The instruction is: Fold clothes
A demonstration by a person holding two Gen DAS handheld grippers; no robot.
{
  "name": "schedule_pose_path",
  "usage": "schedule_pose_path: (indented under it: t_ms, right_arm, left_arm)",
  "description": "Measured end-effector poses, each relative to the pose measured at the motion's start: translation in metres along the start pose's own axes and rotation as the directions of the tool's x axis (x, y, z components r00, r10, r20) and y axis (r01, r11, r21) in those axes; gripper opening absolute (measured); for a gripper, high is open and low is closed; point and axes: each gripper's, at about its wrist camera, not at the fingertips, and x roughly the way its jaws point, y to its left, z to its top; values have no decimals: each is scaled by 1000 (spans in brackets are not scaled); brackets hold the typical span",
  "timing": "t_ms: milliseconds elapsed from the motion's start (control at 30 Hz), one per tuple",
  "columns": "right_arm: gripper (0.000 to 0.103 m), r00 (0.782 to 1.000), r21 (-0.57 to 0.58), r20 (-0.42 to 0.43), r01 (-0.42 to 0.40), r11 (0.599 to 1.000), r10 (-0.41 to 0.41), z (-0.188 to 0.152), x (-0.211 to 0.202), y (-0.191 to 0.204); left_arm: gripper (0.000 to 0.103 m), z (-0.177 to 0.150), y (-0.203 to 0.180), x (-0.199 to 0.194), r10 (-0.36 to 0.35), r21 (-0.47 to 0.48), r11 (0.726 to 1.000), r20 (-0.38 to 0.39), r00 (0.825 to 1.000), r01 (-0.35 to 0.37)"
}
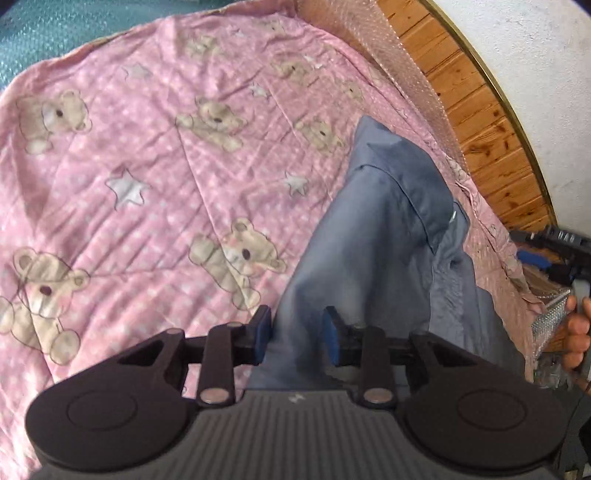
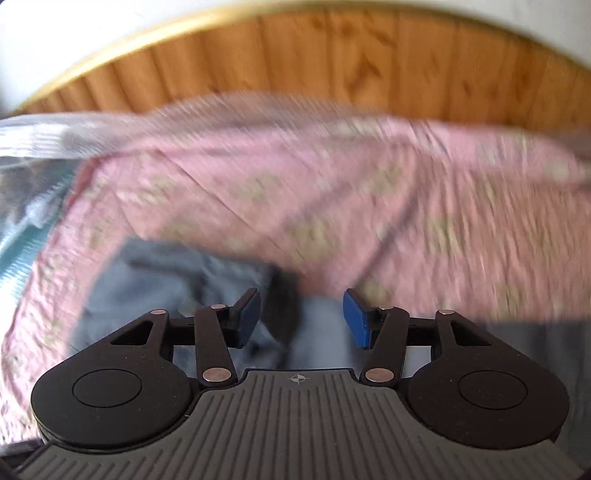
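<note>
On the bed: pink sheet with teddy bears and white stars, spread wide and creased.
Garment: blue-grey shirt, lying along the right side of the sheet in the left wrist view, bunched, with one fold raised toward the camera.
Collar end: farther from the camera, folded over, a small pale button or snap showing at its edge.
Left hand-held gripper: jaws narrow, blue pads on either side of the raised fold of the shirt; cloth between them; firm pressing of both pads on it cannot be told.
Right hand-held gripper: jaws set moderately apart, nothing between the pads; shirt below and behind them, apart from the fingertips.
Right wrist view: heavily blurred; sheet and shirt recognisable by colour only.
Dark patch: between the right gripper's fingers, on the shirt, too smeared to identify.
Beyond the bed: wooden panelling along the far side, white wall above it.
Sheet edge by the panelling: strip of bubble wrap, clear and dimpled.
Far right of the left wrist view: a person's fingers around a gripper body, with more bubble wrap just beside them.
Upper left corner: teal textured surface past the sheet's border.
</note>
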Motion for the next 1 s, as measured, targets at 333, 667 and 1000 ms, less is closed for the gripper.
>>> schedule_pose_path:
  t_ms: [333,667,1000]
  right_arm:
    - [61,978,-484,-206,-78,872,-27,26,157,176]
    - [17,996,-381,-87,-29,924,-5,63,153,156]
    - [49,955,-146,-32,-295,944,293,-58,-24,61]
  left_arm:
    - [26,-9,-11,4,-19,63,998,-42,999,22]
    - [18,-27,-11,-15,16,71,997,-22,1000,-15]
    - [18,27,-47,-29,-129,267,957,52,990,110]
